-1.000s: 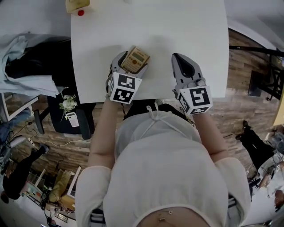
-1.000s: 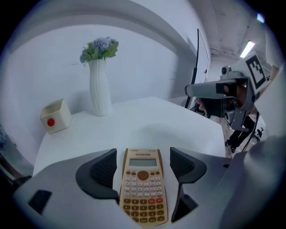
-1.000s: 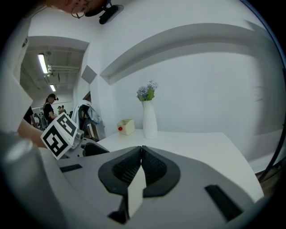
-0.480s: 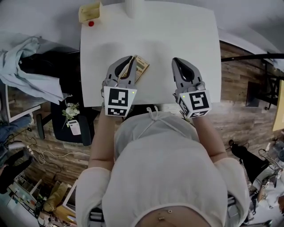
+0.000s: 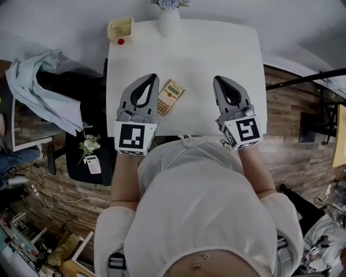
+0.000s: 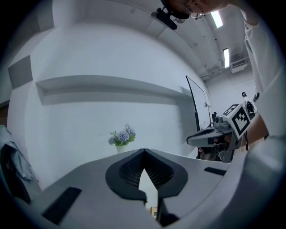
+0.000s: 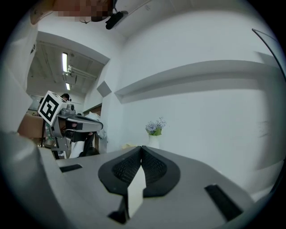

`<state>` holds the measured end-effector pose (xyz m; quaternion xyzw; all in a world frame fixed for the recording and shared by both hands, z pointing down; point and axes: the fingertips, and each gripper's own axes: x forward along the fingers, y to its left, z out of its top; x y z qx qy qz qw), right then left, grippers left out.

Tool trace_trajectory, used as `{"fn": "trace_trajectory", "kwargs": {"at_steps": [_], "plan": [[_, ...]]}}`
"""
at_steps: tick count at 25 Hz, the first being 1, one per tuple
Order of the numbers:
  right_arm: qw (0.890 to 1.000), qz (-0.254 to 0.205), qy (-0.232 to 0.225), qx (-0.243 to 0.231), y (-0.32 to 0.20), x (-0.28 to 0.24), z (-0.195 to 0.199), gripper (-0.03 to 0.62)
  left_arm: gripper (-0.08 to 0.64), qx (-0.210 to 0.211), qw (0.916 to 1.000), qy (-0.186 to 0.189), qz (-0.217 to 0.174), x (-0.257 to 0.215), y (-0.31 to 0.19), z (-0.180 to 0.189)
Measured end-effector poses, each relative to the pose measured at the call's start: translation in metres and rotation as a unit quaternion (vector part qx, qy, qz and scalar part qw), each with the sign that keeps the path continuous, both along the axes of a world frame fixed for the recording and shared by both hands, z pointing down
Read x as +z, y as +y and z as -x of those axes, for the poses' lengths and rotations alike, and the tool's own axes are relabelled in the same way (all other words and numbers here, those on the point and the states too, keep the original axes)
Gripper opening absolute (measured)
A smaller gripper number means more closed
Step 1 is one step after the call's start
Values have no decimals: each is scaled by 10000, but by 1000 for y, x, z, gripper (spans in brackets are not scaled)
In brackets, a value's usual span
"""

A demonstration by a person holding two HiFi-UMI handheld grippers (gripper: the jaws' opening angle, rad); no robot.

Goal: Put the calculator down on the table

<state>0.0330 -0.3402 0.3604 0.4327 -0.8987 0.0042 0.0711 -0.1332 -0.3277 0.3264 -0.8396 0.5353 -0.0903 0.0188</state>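
Observation:
The tan calculator (image 5: 170, 96) lies flat on the white table (image 5: 216, 48), near its front edge and left of the middle. My left gripper (image 5: 153, 77) hovers above the table just left of the calculator, apart from it, jaws shut and empty. My right gripper (image 5: 218, 80) hangs over the table's right half, also shut with nothing in it. In the left gripper view the jaws (image 6: 144, 150) meet at their tips and point level at the wall. The right gripper view shows the same, with its jaws (image 7: 142, 147) closed.
A white vase of pale flowers (image 5: 167, 13) stands at the table's far edge, with a small yellow box (image 5: 120, 28) holding a red item at the far left corner. Left of the table are a dark chair (image 5: 81, 157) and draped cloth (image 5: 40, 81).
The left gripper let go of the calculator, shut its jaws and rose away to the left. The right gripper also rose. The calculator stays on the table.

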Motion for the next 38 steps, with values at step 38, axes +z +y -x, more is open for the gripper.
{"fn": "trace_trajectory", "kwargs": {"at_steps": [38], "plan": [[9985,-531,-108,-105,-14,-28,14,0,18,-50,9990,340,-298,-31,-13,27]]}}
